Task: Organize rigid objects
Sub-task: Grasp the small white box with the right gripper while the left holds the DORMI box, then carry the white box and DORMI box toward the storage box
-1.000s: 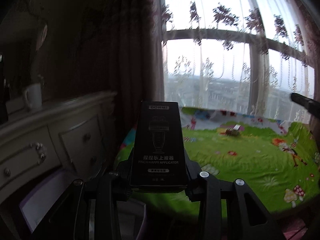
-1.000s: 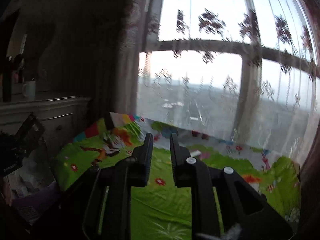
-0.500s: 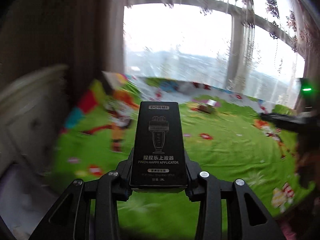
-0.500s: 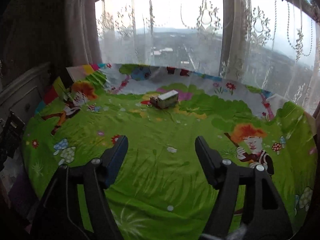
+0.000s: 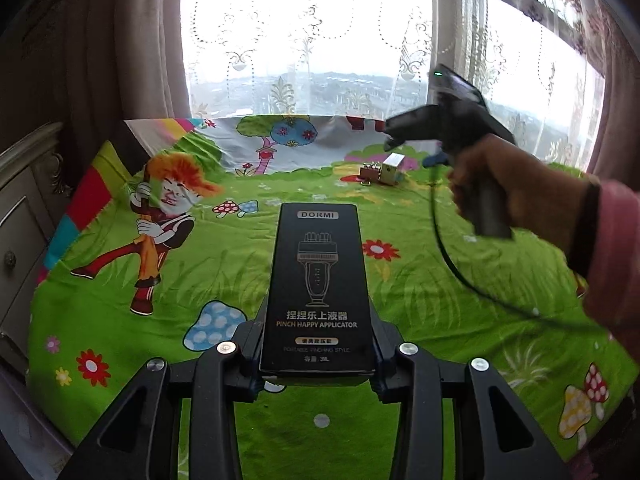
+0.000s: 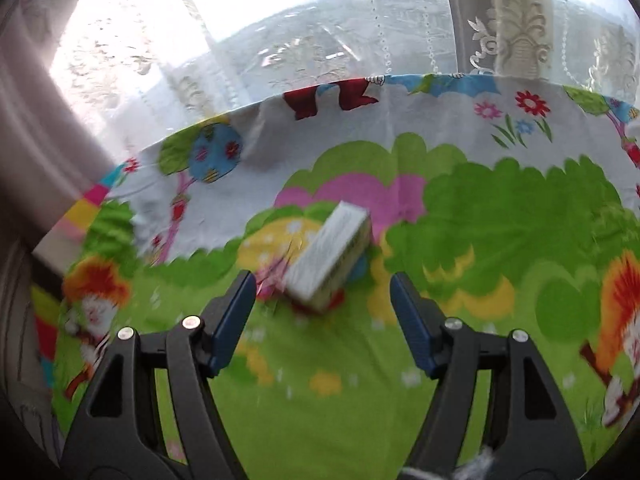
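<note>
1. Two views swung off the window and settled over the green cartoon sheet [image 5: 420, 280], so both hands had come to the work area.
2. The left gripper [image 5: 318, 344] stayed clamped on the black box [image 5: 318, 280], held upright above the sheet.
3. The right gripper [image 6: 322, 312], shut a second earlier, had parted wide and empty.
4. Only its own view showed the small pale box [image 6: 328, 260] lying just beyond its fingers, likely the next pick.

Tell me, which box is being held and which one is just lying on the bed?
The tall black box is held, clamped in the left gripper. The small pale box lies loose on the green sheet, ahead of the open right gripper, untouched.
</note>
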